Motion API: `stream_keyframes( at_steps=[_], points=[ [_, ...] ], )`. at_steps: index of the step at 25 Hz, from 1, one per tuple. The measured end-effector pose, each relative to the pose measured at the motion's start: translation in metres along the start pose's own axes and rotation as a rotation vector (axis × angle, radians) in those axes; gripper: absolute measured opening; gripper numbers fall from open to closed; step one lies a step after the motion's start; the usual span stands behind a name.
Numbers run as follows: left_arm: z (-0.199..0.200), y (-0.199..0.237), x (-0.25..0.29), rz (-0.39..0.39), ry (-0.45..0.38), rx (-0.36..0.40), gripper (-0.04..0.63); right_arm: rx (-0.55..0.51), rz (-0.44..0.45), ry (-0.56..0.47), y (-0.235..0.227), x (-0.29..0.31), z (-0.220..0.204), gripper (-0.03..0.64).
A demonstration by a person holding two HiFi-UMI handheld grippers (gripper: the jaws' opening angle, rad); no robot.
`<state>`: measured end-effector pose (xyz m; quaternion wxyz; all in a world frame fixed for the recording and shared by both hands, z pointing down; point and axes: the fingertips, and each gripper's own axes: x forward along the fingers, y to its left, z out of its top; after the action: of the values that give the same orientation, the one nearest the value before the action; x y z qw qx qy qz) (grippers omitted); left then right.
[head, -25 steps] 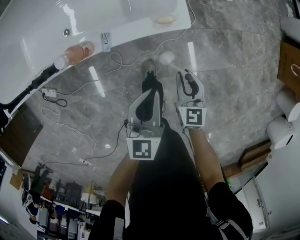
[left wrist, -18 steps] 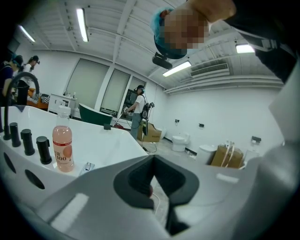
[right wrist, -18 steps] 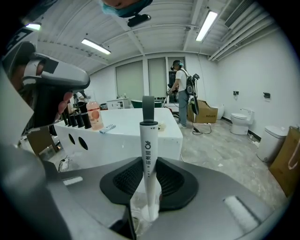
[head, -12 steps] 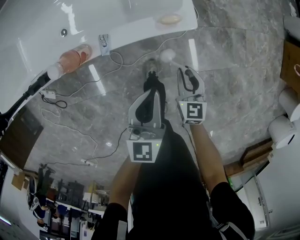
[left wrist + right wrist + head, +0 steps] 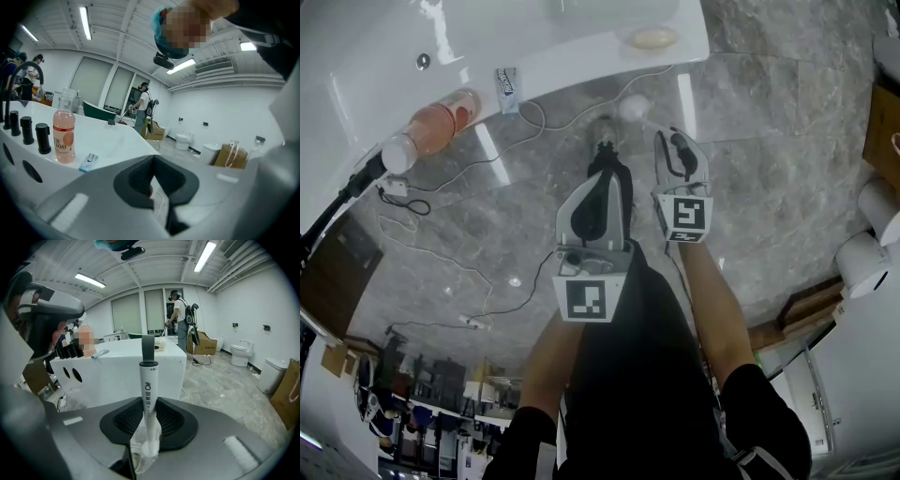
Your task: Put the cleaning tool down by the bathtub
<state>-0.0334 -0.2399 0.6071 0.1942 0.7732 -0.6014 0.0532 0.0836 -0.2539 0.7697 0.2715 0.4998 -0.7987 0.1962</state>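
White shaft with dark print, grey upper end: the cleaning wand (image 5: pixel 147 380) stands nearly upright between the pads of the right tool (image 5: pixel 675 142). Both pads press on its lower shaft. Clear plastic film is bunched round the wand's foot at the pads. The wand is held in the air, not set down. The white bathtub (image 5: pixel 581 61) stands beyond it, apart from it.

The left tool (image 5: pixel 602 186) is just beside the right one, and both are held over the grey marble floor (image 5: pixel 769 141). Its tips meet. A thin sliver of floor shows behind the pads, and nothing is between them.

On the tub rim:
- A pink bottle (image 5: pixel 431 122) with a white cap, standing upright in the left gripper view.
- A small flat tube (image 5: pixel 506 84), lying near the bottle.
- A pale soap bar (image 5: pixel 652 38) toward the far corner.
- Black tap fittings (image 5: pixel 43 138) beside the bottle.

White cables (image 5: pixel 525 122) trail over the floor along the tub's side.

A person with a backpack unit (image 5: pixel 179 310) stands behind the tub. A toilet (image 5: pixel 241 352) stands by the right wall.
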Motion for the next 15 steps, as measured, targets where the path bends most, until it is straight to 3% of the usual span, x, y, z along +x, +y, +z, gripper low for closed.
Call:
stream_keyframes(
  at_steps=[15],
  points=[
    [-0.013, 0.017, 0.018, 0.009, 0.014, -0.022, 0.006, -0.02, 0.008, 0.054, -0.002, 0.038, -0.016, 0.091]
  ],
)
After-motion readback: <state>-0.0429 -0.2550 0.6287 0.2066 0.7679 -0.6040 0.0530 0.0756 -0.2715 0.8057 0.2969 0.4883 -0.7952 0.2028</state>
